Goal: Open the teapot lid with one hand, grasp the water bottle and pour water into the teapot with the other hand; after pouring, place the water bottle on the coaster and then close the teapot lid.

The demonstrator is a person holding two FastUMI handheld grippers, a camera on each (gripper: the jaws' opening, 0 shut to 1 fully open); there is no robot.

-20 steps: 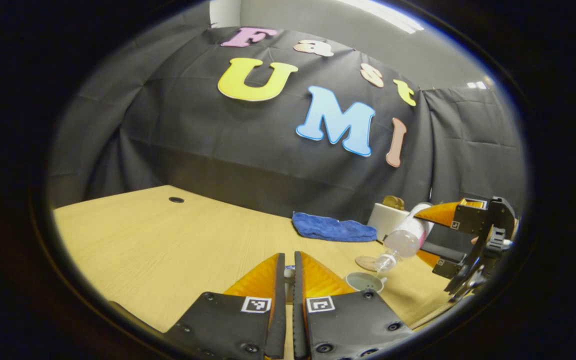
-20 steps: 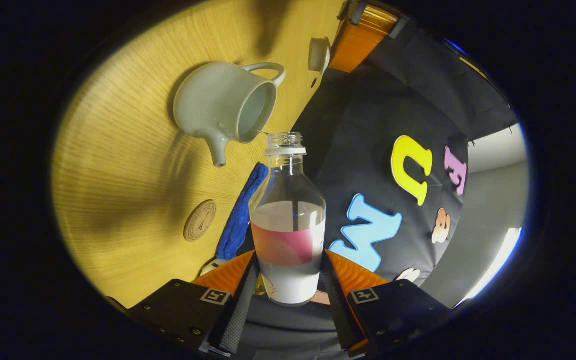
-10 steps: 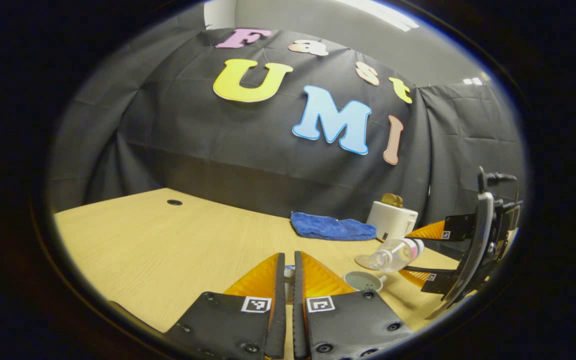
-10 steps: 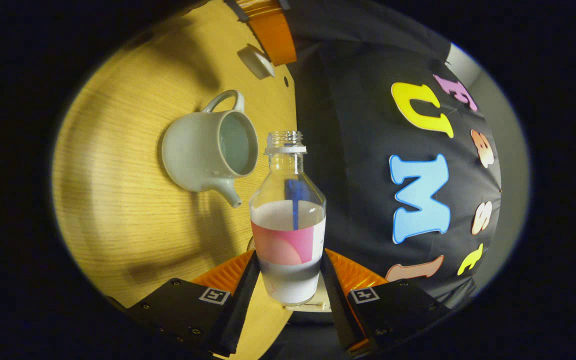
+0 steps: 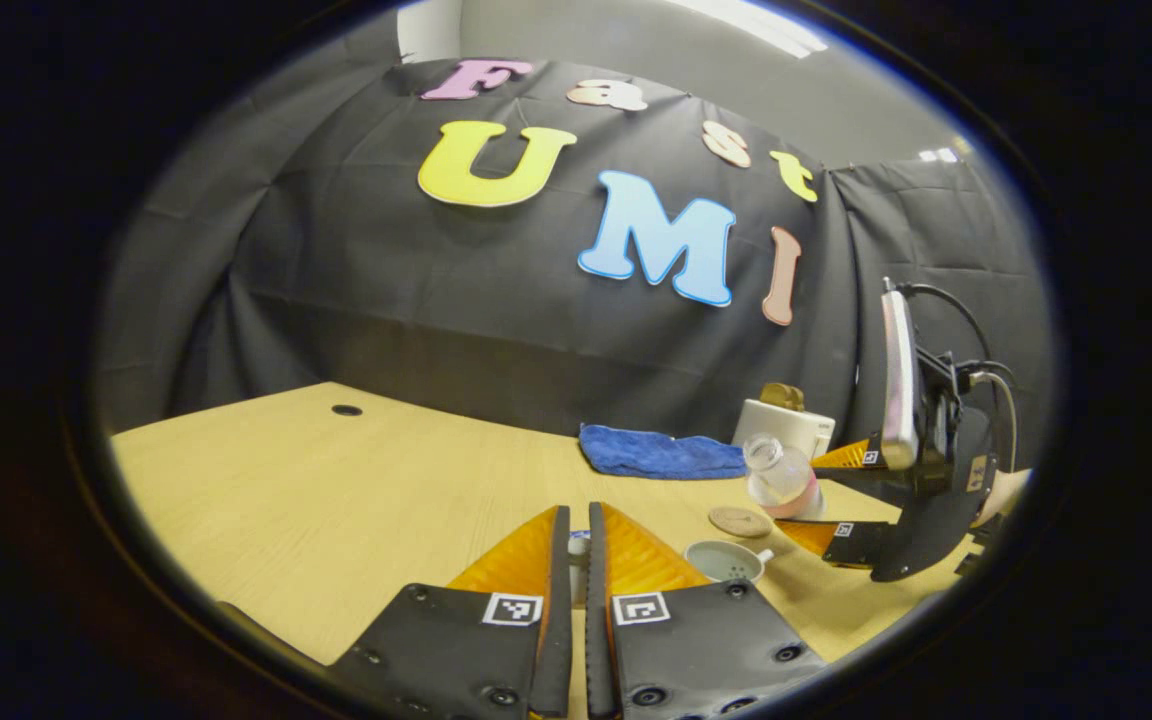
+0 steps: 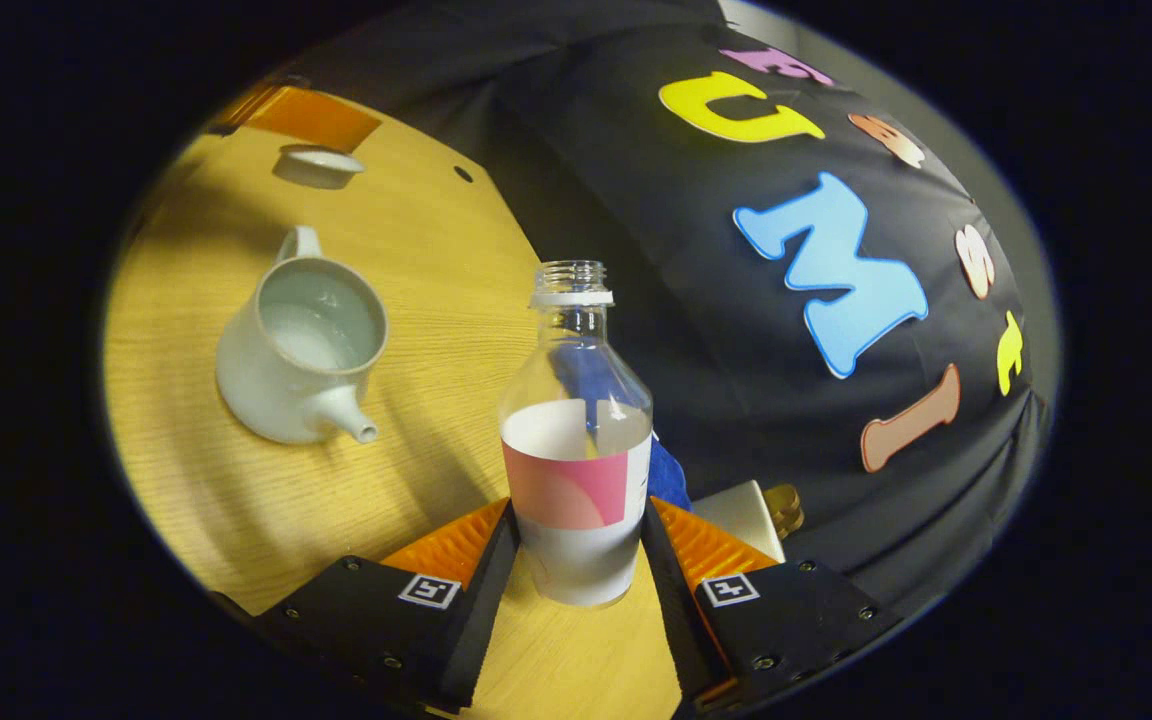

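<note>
Pale wood worktop (image 5: 356, 480) runs back to the black cloth wall, and the open teapot (image 6: 298, 362) stands on it with liquid showing inside. Beyond the teapot in the right gripper view, the left claw (image 5: 577, 545) grips the lid (image 6: 318, 165), its fingers nearly together; in its own view the lid is mostly hidden between them. The right claw (image 6: 576, 540) is clamped on the water bottle (image 6: 576, 440), which is uncapped, partly full and tipped a little off upright. The coming set-down turns on one relation — the coaster (image 5: 739, 521) lies just behind the teapot, almost under the bottle in the left gripper view, so the right claw is plainly nearer. Whether the bottle's base clears the coaster — I cannot tell.
</note>
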